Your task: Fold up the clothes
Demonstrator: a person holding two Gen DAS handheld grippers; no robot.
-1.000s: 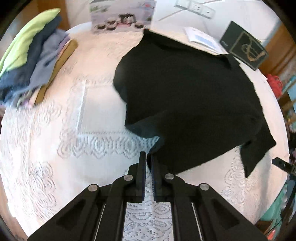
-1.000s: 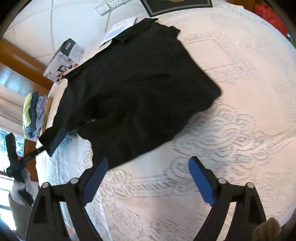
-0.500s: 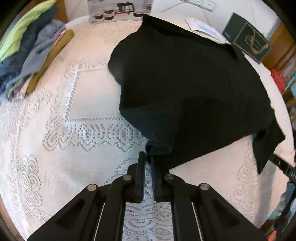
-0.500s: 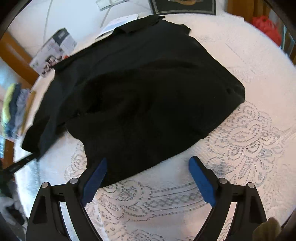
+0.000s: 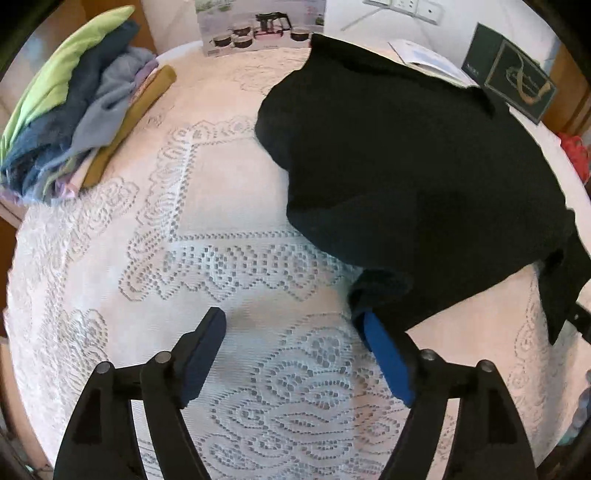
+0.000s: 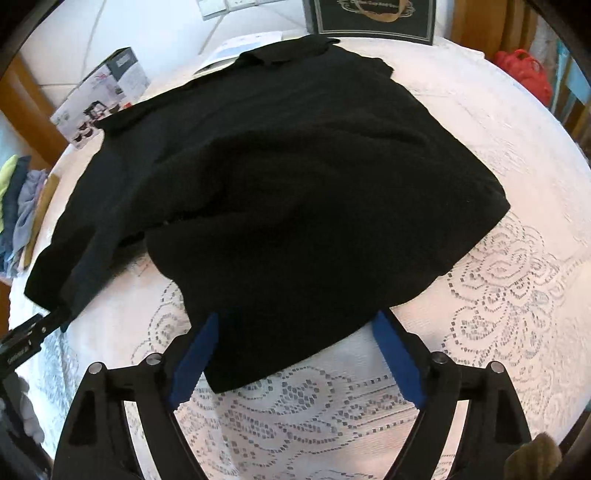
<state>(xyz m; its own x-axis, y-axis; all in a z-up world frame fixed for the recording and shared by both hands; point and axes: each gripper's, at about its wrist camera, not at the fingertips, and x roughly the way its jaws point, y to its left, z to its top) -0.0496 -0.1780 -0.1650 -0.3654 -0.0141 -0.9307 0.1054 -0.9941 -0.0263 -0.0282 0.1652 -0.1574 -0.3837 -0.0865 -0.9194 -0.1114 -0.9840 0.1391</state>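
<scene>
A black polo shirt [image 5: 413, 177] lies partly folded on a round table with a white lace cloth [image 5: 229, 266]. My left gripper [image 5: 291, 325] is open and holds nothing; its right finger [image 5: 384, 354] sits at the shirt's near corner. In the right wrist view the shirt [image 6: 295, 192] fills the middle. My right gripper [image 6: 295, 328] is open, with the shirt's near hem lying between its blue-padded fingers [image 6: 395, 354].
A stack of folded clothes [image 5: 74, 107] lies at the table's far left. A printed box [image 5: 258, 26], a leaflet [image 5: 424, 61] and a dark box [image 5: 513, 85] stand along the far edge. A red bag [image 6: 524, 74] sits beyond the table.
My left gripper has opened and let go of the shirt corner it was pinching. My right gripper has moved forward until the hem lies between its fingers.
</scene>
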